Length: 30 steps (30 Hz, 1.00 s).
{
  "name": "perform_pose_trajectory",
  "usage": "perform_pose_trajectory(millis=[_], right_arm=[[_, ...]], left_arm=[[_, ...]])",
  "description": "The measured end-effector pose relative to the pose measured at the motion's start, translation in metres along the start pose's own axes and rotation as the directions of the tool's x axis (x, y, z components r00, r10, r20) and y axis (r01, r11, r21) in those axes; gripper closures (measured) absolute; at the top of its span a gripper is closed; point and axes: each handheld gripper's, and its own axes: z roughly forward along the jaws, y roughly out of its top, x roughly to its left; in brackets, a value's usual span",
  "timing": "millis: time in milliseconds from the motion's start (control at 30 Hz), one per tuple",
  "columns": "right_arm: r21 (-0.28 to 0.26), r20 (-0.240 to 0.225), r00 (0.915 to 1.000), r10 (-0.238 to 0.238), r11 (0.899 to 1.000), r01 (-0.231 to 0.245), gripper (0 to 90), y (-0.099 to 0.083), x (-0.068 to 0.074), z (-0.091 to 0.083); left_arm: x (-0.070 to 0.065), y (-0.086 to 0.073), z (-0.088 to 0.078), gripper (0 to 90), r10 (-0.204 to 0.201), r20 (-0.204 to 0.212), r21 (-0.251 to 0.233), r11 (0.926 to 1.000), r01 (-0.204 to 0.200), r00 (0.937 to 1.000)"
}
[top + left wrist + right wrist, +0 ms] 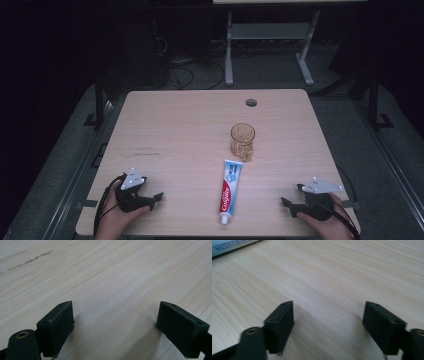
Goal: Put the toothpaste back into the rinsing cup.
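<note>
Both grippers rest low at the near edge of the wooden table (165,130), each held in a hand. Seen from above, the left gripper (159,198) sits at the near left corner and the right gripper (284,204) at the near right, their tips turned inward toward the middle. From the left gripper (115,325) view the jaws stand wide apart with bare wood grain between them — nothing is held. From the right gripper (328,323) view the jaws are likewise spread with only tabletop between them.

Between the two grippers, well apart from each, lies a toothpaste tube (229,190) flat on the table, its white cap toward the near edge and its flat crimped end pointing away. A corner of that tube (229,245) shows at the upper left of the right gripper view. Just beyond the tube's far end stands an amber glass (242,142), upright — very close to the tube, though whether they touch cannot be told. Farther back a round cable hole (251,103) sits near the far edge. Faint pencil-like marks (30,260) cross the wood ahead of the left gripper.
</note>
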Motion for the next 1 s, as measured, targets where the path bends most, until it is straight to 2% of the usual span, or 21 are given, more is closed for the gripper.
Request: perform_pose_trajectory(millis=[67,200,300,400,500,700,800,1000], right_arm=[[0.007,-0.006,1.0,0.007,1.0,-0.007,38.5,0.001,0.0,-0.003],[0.018,-0.042,0.999,0.016,1.0,-0.016,50.5,0.003,-0.001,-0.005],[0.02,-0.065,0.9977,0.02,1.0,-0.019,63.8,0.004,0.0,-0.006],[0.025,-0.096,0.9952,0.021,1.0,-0.019,78.0,0.007,0.002,-0.009],[0.028,-0.135,0.9904,0.028,0.999,-0.024,88.4,0.011,0.003,-0.01],[0.037,-0.176,0.9842,0.024,0.999,-0.017,90.0,0.018,0.008,-0.01],[0.03,-0.208,0.9779,0.018,0.999,-0.012,90.0,0.023,0.01,-0.01],[0.026,-0.235,0.972,-0.009,1.0,0.016,90.0,0.032,0.018,-0.006]], left_arm=[[0.0,0.0,0.0,13.4,0.001,0.0,0.0,1.0,-0.001,1.0],[0.0,0.0,0.0,13.4,0.0,0.0,-0.001,1.0,0.0,1.0],[0.0,0.0,0.0,13.4,0.0,0.0,-0.001,1.0,0.0,1.0],[0.0,0.0,0.0,13.4,0.0,0.0,0.0,1.0,0.0,1.0],[0.0,0.0,0.0,13.4,0.0,0.0,0.0,1.0,0.0,1.0],[0.0,0.0,0.0,13.4,0.0,0.0,-0.001,1.0,0.0,1.0],[0.0,0.0,0.0,13.4,0.001,0.0,0.0,1.0,-0.001,1.0],[0.0,0.0,0.0,13.4,0.003,0.0,0.002,1.0,-0.003,1.0]])
